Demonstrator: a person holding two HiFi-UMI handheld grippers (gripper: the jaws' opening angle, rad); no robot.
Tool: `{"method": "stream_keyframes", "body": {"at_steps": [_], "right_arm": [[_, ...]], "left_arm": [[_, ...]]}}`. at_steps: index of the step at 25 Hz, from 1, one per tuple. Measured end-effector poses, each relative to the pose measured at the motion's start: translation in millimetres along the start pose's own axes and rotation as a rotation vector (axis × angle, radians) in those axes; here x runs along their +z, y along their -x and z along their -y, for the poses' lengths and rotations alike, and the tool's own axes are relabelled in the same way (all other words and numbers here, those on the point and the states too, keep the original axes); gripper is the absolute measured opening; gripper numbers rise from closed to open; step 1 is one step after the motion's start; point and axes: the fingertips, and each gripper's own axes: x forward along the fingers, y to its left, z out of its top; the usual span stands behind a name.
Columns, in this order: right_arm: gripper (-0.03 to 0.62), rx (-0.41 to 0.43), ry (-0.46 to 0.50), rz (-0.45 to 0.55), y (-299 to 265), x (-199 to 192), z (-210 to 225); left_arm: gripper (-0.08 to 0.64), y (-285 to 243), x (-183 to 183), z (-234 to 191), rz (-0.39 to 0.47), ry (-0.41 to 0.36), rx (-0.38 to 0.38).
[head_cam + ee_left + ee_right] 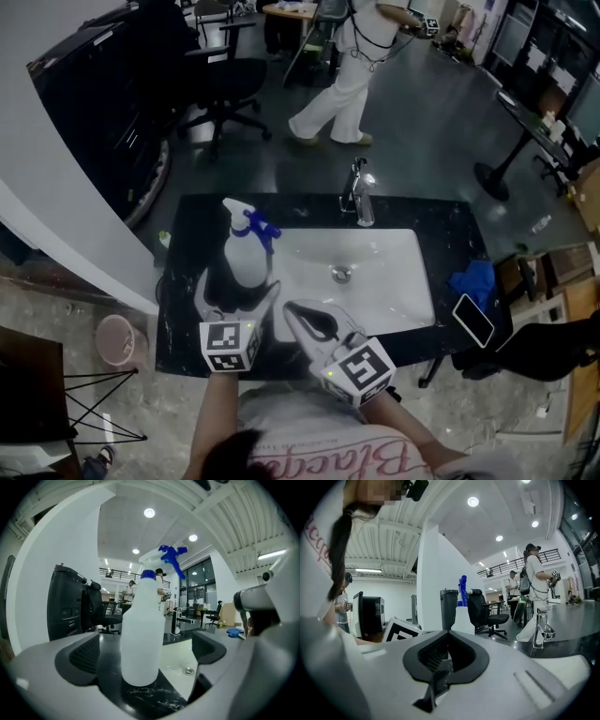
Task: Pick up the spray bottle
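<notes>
A white spray bottle (246,255) with a blue trigger head stands upright on the black countertop (192,225), left of the sink. My left gripper (237,287) is open, one jaw on each side of the bottle's base. In the left gripper view the spray bottle (140,634) stands between the pads (86,656) with a gap on both sides, untouched. My right gripper (292,309) is shut and holds nothing, hovering over the sink's front left corner. In the right gripper view the closed gripper (447,632) points toward the spray bottle (462,616).
A white sink basin (384,291) with a chrome faucet (361,202) fills the counter's middle. A blue cloth (473,279) and a phone (473,319) lie at the right end. A pink bucket (117,339) sits on the floor at left. Behind, an office chair (225,89) and a walking person (342,84).
</notes>
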Motion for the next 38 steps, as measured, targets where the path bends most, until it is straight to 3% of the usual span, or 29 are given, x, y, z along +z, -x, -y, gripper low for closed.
{"method": "stream_keyframes", "body": {"at_steps": [9,13,15,16,17,20,27,38], "right_arm": [[0.002,-0.021,-0.003,-0.025,-11,-5,18],[0.002,-0.045,-0.002,-0.032,-12,-5,27],[0.002,-0.056,-0.002,-0.037,-11,-6,29],[0.002,-0.059,-0.003,-0.042,-11,-7,30],[0.002,-0.059,-0.005,-0.047,-10,-8,30],[0.002,-0.053,0.0,-0.046,-9,-8,29],[0.002,-0.039,0.024,-0.043,-8,-3,22],[0.002,-0.026,0.048,0.005,3,7,7]], "left_arm": [[0.589,-50,-29,2,-0.085,-0.047,-0.058],[0.575,-66,-30,-5,-0.078,-0.013,-0.063],[0.537,-72,-30,-8,-0.082,-0.012,-0.063],[0.457,-74,-30,-8,-0.084,-0.015,-0.064],[0.434,-75,-30,-9,-0.086,-0.018,-0.066],[0.434,-79,-29,-7,-0.09,-0.029,-0.072],[0.431,-72,-28,-3,-0.101,-0.04,-0.08],[0.43,-26,16,12,-0.004,-0.049,-0.072]]}}
